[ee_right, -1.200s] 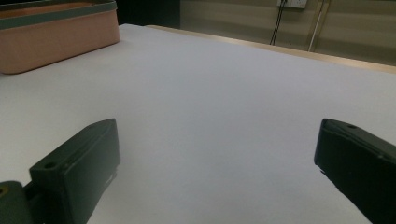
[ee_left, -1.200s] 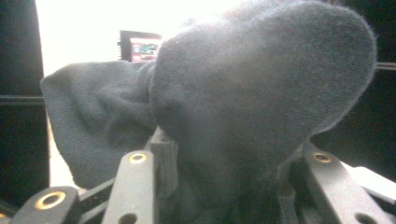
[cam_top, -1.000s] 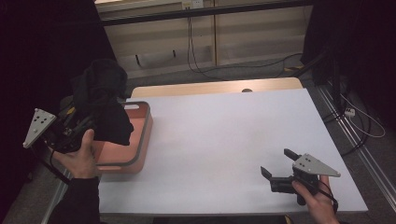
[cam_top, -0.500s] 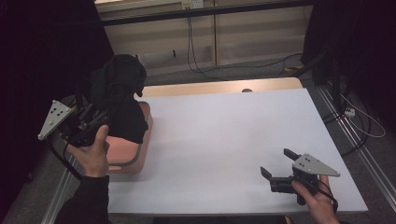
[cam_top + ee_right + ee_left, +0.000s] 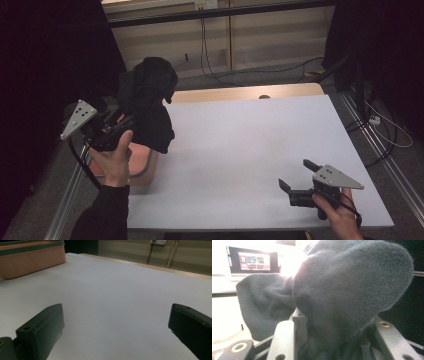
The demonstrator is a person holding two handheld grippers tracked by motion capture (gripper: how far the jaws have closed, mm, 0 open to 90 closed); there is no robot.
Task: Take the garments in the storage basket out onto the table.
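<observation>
Currently the left hand-held gripper (image 5: 131, 121) is pinching a bunched dark knit garment (image 5: 148, 102), its jaws held partway apart by the thick fabric wedged between them; the left gripper view shows the cloth (image 5: 342, 295) packed into the jaw gap and ballooning out above it.

Change over the last second: the garment hung low over the orange-pink bin (image 5: 142, 170) at the left edge of the counter (image 5: 250, 150). It has since been carried inward along that edge and slightly higher, so the bundle now hangs clear in the air above the bin's far end and the counter's left margin. Nothing of it touches the white surface. Grip width on the cloth looks unchanged.

The right hand-held gripper (image 5: 296, 181) rests near the front right corner of the counter, jaws spread and empty, in the same spot as a second ago. Its own view looks across bare counter toward the bin (image 5: 30, 257).

Reading: extraction from the bin appears done; transport toward the open counter is under way. The likely next step is lowering the garment onto the white surface, where the idle right gripper could take a second hold for spreading. Risk: the bundle is gripped as a wad, so a loose fold may slip out.
</observation>
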